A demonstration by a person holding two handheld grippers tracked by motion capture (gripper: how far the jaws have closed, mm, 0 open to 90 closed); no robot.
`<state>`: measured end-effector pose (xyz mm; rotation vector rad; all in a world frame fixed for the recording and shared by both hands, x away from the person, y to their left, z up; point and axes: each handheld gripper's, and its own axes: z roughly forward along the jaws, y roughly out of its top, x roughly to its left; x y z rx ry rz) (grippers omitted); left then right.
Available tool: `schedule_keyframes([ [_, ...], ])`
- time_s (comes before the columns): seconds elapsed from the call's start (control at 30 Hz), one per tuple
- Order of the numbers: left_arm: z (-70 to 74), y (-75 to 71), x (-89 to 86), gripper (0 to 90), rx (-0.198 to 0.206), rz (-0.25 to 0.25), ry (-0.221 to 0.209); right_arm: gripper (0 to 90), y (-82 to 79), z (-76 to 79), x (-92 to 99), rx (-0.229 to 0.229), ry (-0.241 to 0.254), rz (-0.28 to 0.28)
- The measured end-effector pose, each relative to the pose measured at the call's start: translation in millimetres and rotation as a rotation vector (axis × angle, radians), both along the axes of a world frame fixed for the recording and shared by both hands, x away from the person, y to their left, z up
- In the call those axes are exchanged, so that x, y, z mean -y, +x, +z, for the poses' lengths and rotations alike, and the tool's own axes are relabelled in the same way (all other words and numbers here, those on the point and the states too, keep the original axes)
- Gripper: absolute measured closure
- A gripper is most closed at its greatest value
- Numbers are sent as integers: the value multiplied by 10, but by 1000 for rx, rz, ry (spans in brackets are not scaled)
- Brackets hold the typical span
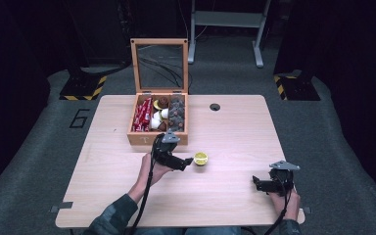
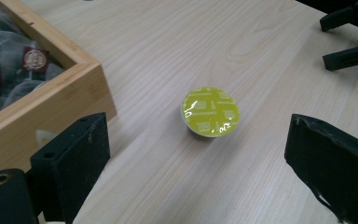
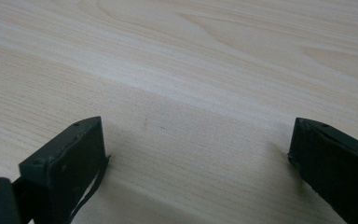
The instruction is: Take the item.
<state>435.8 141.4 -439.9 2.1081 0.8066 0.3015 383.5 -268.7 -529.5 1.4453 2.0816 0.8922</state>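
Observation:
A small coffee capsule with a yellow-green foil lid [image 1: 200,158] [image 2: 210,112] sits upright on the light wooden table [image 1: 235,142], just in front of the wooden box [image 1: 157,138]. My left gripper [image 1: 188,161] [image 2: 199,144] is open, and the capsule stands on the table just beyond its two black jaws, touching neither. My right gripper [image 1: 255,183] [image 3: 196,144] rests low over bare tabletop near the front right, open with nothing between its jaws. In the left gripper view, the right gripper [image 2: 349,39] shows at the top right, farther off.
The wooden box has its glass lid [image 1: 159,65] propped up at the back. Inside lie red packets [image 1: 142,117], several capsules [image 1: 159,115] and grey tea bags [image 1: 177,113] [image 2: 14,70]. A cable hole [image 1: 215,106] sits near the table's far edge.

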Motion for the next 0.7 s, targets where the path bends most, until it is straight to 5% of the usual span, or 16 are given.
schedule_keyframes([
  [0.7, -24, -260, -948, 12, 36, 168, 8, 31, 0, 0, 0, 0, -1, 0],
])
